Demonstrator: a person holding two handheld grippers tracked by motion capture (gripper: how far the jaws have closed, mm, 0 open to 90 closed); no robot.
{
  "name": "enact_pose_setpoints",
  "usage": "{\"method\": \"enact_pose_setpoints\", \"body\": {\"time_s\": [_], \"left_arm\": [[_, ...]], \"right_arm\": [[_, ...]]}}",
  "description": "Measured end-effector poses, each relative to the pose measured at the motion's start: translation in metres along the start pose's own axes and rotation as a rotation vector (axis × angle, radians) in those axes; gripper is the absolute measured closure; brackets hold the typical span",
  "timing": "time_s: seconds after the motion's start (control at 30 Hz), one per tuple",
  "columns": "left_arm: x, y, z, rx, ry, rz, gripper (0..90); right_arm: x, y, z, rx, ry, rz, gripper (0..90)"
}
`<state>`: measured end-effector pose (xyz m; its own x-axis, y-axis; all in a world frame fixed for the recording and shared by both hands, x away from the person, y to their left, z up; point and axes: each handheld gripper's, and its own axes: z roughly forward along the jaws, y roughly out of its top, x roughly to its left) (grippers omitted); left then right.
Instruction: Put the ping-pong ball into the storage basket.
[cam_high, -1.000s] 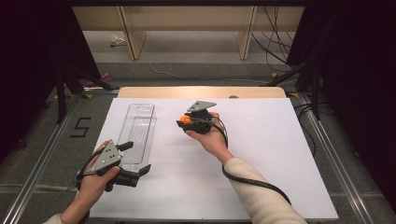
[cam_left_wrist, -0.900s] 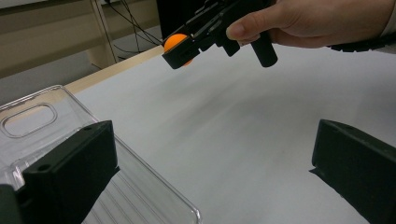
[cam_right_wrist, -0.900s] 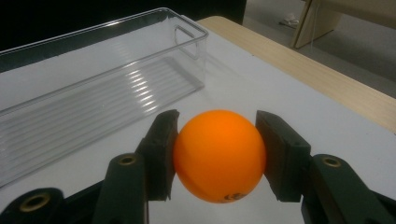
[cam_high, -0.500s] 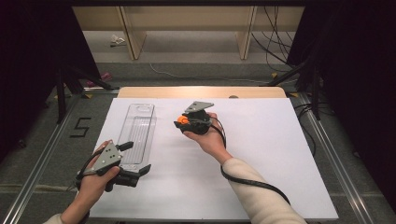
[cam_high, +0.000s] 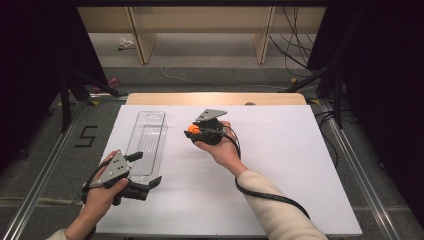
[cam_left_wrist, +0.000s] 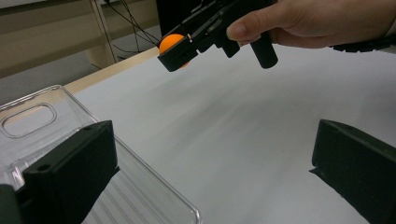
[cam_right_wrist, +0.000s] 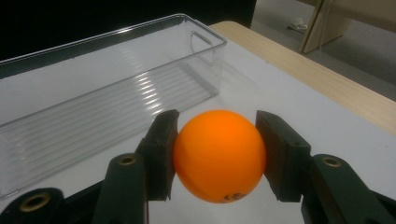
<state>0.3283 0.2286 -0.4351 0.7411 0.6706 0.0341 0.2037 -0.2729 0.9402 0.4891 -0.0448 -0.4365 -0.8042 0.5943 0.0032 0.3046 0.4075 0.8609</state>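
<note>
moved: nothing much, both hands parked
right gripper (cam_right_wrist: 217, 154): fingers clamping ball (cam_right_wrist: 218, 154), right of tray (cam_right_wrist: 112, 93)
left gripper (cam_left_wrist: 210, 172): fingers wide, at tray's near end

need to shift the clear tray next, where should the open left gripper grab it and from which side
Grip the clear tray by its near end wall, coming from the person's side with the left gripper. That thin upright rim lies just ahead of its spread fingers, so it probably fits between them; the long sides look too wide to span.
</note>
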Motion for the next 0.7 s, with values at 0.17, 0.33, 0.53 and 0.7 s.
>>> {"method": "enact_pose_setpoints", "body": {"time_s": [0.17, 0.33, 0.53, 0.7], "left_arm": [[0.0, 0.0, 0.0, 0.001, 0.0, -0.001, 0.0], [0.0, 0.0, 0.0, 0.001, 0.0, 0.001, 0.0], [0.0, 0.0, 0.0, 0.0, 0.001, -0.001, 0.0], [0.0, 0.0, 0.0, 0.001, 0.0, 0.001, 0.0]], "right_arm": [[0.002, 0.001, 0.0, -0.001, 0.007, -0.004, 51.5], [0.004, 0.002, 0.001, -0.001, 0.011, -0.008, 51.5], [0.008, 0.003, 0.002, -0.003, 0.02, -0.013, 51.4], [0.011, 0.004, 0.002, -0.005, 0.029, -0.021, 51.5]]}}
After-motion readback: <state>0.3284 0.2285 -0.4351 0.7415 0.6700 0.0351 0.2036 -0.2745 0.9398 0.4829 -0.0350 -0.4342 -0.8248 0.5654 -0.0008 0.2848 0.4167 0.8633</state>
